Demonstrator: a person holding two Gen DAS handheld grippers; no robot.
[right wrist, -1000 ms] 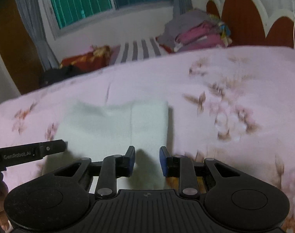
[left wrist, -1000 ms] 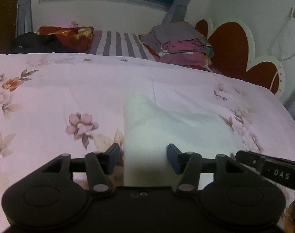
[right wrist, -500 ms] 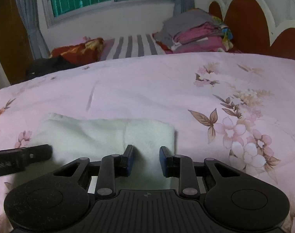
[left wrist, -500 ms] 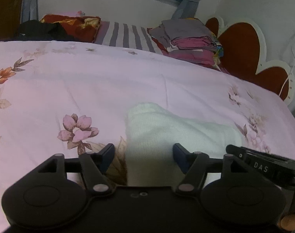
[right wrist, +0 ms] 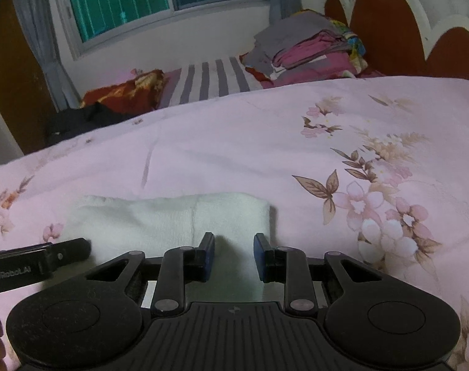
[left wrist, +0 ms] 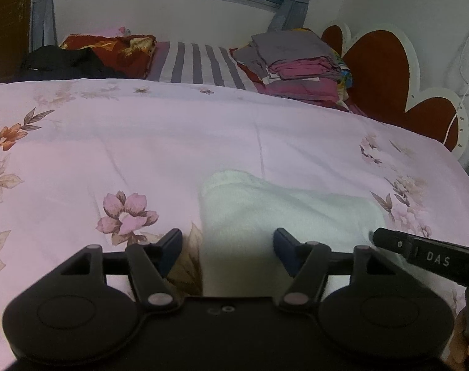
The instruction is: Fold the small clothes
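A small white knit garment (left wrist: 265,207) lies folded flat on the pink floral bedspread (left wrist: 141,142). It also shows in the right wrist view (right wrist: 160,219). My left gripper (left wrist: 228,252) is open and empty, its jaws wide apart over the garment's near left edge. My right gripper (right wrist: 234,256) is open and empty, its jaws a small gap apart over the garment's near right end. The right gripper's finger (left wrist: 419,253) shows at the right of the left wrist view. The left gripper's finger (right wrist: 39,262) shows at the left of the right wrist view.
A stack of folded grey and pink clothes (left wrist: 296,61) sits at the far side by the red headboard (left wrist: 385,71). A striped pillow (left wrist: 200,65), a red patterned pillow (left wrist: 117,49) and a black garment (left wrist: 64,61) lie along the far edge under the window.
Both grippers have drawn back and lowered toward the garment's near edge. The garment lies still and looks flatter. Neither gripper has taken hold of it.
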